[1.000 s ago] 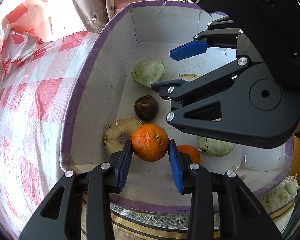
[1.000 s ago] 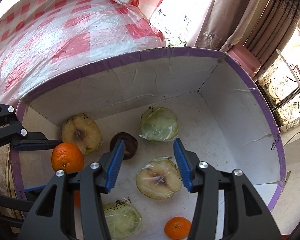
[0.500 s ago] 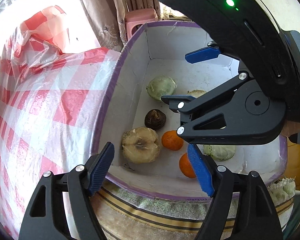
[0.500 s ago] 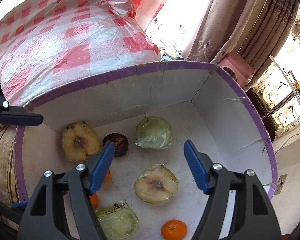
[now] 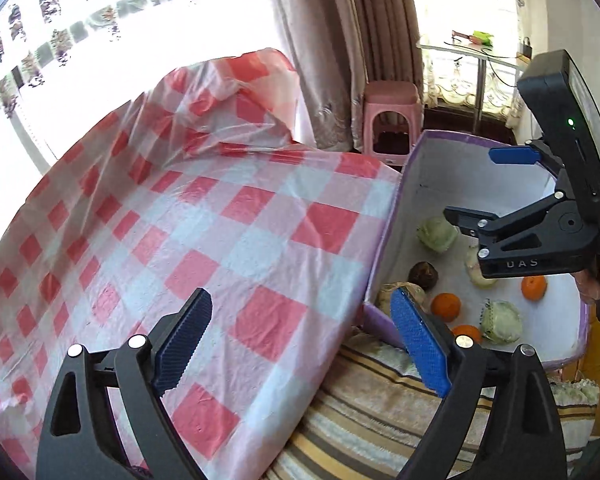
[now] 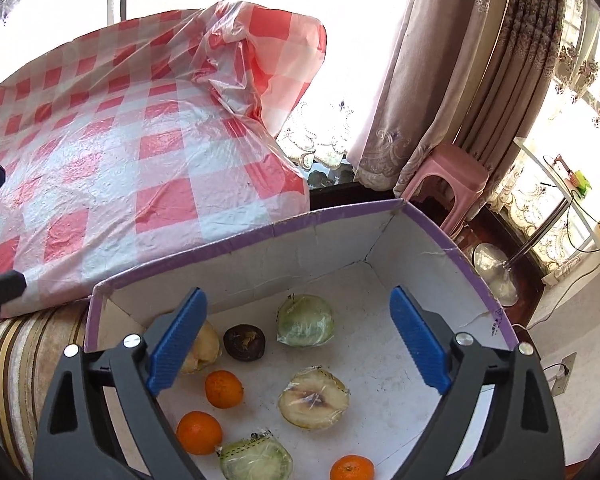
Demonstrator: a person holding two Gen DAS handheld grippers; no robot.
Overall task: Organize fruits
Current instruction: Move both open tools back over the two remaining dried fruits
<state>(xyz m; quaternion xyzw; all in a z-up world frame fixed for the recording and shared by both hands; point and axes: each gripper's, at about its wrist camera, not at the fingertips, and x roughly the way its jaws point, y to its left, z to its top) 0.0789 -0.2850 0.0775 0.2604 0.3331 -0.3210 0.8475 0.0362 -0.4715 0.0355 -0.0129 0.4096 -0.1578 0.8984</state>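
Three oranges (image 6: 223,389) with dimpled peel sit loose in the white cardboard box (image 6: 440,236) with its purple-taped rim, alongside plastic-wrapped fruit halves (image 6: 313,398) and one dark wrinkly fruit (image 6: 244,341). Right tool (image 6: 298,340) hangs over the box, its ribbed blue pads having just spread wide, nothing between them. Left tool (image 5: 300,344) has just opened wide too, also empty, over the glossy red-checked plastic cloth (image 5: 220,220) beside the box. Striped fuzzy fabric (image 5: 380,412) lies underneath.

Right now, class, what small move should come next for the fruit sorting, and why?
Probably withdraw both: the left hand-held gripper and right hand-held gripper, jaws just opened, hold nothing, while three oranges and the wrapped halves lie in the box.
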